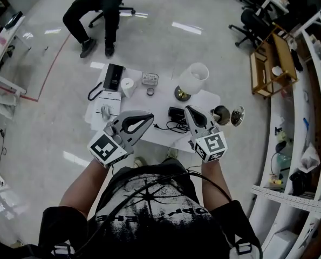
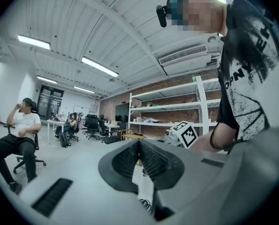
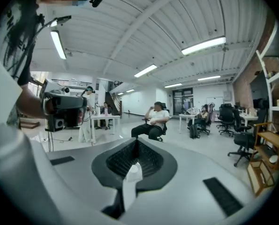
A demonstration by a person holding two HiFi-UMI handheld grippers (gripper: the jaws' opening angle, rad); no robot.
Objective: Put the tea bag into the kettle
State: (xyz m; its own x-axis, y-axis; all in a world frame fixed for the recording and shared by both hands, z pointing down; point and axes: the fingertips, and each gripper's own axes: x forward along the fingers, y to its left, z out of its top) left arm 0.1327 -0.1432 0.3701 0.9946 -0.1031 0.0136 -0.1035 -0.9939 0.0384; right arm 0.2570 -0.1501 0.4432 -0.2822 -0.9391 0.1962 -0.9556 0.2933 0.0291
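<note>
Nearest is the person's black printed shirt (image 1: 149, 215), cut off by the bottom edge of the head view, with a bare forearm rising from each side of it. The left gripper (image 1: 150, 116) and the right gripper (image 1: 188, 110) are both held up in the air over the near side of the white desk (image 1: 160, 100), clear of everything on it. In its own view, each gripper's jaws are pressed together with nothing between them. Under the right gripper's jaws a white shape shows through the slot. It is too little to identify.

A tangle of black cable (image 1: 175, 126) lies on the desk between the two grippers, partly hidden by the right one. Beyond it stands a white lamp (image 1: 192, 80) on a brass-coloured foot. The kettle (image 1: 220, 114), a small round metal one, stands open at the desk's right corner, with its lid (image 1: 237, 116) just beside it. Its inside is dark. The tea bag cannot be picked out in any view.

At the far left of the desk are a black telephone (image 1: 113, 76) and a white roll (image 1: 128, 86). Well beyond the desk a person (image 1: 95, 9) sits on an office chair, the upper body cut off by the frame.
</note>
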